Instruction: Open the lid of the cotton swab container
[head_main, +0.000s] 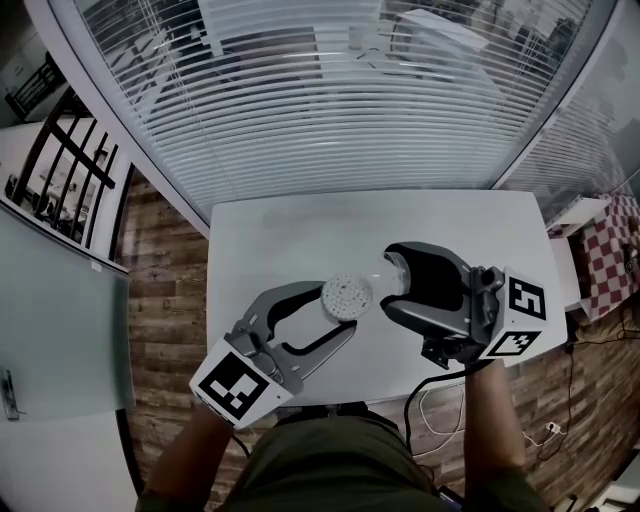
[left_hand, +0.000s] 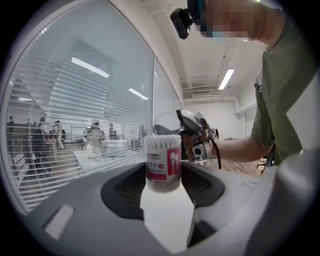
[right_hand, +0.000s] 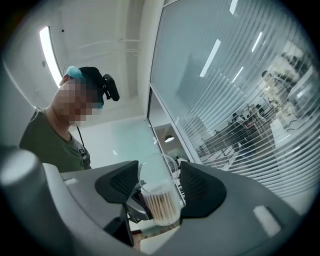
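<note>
The cotton swab container is a clear round tub with a pink label, packed with white swab tips. My left gripper is shut on its sides and holds it upright above the white table. The top of the tub is uncovered. Its clear lid is off and sits between the pads of my right gripper, just to the right of the tub. In the right gripper view the lid hangs in front of the swab-filled container.
The table stands against a glass wall with horizontal blinds. Wood floor lies to the left and right. A white cable trails by the table's front right, near a checkered cloth.
</note>
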